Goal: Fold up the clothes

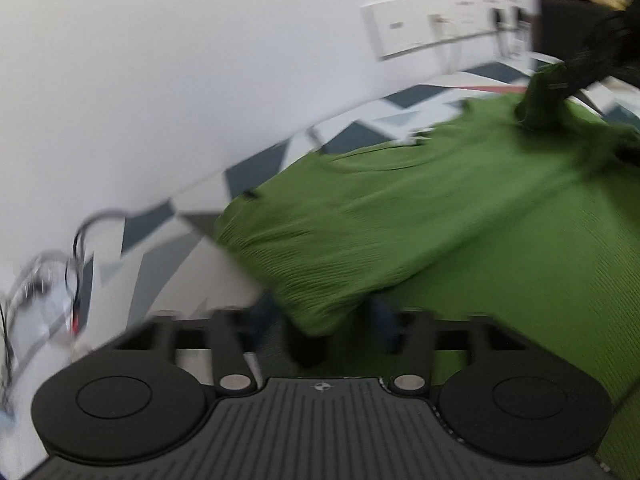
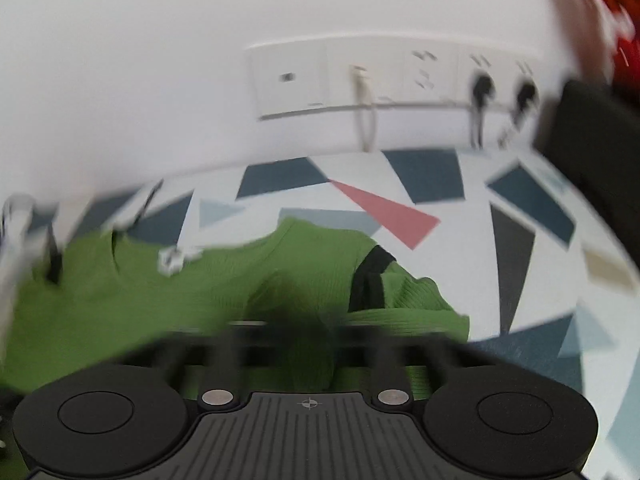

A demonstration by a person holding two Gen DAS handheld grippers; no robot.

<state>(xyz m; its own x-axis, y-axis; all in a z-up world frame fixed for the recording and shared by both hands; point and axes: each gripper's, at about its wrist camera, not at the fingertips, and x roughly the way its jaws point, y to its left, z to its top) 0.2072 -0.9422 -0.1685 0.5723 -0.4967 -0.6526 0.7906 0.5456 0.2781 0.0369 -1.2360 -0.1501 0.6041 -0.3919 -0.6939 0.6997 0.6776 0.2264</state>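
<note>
- Green garment (image 1: 460, 208) on my patterned counter (image 2: 460, 184), near edge folded over.
- Left gripper (image 1: 320, 328) part-closed around that fold.
- Right gripper (image 2: 308, 336) pinched on cloth.
- Counter bare toward wall (image 2: 160, 60).

The worktop (image 2: 472, 208) carried a white covering printed with dark blue, grey, pale blue and tan triangles and one pink triangle (image 2: 390, 214), and it ran back to a white wall. A green ribbed garment (image 1: 440, 216) lay spread on it, taking up its near side and part folded over itself, with a small white tag (image 2: 174, 260) showing on the cloth. At the worktop's left end lay blurred pale cables (image 1: 44, 280).
</note>
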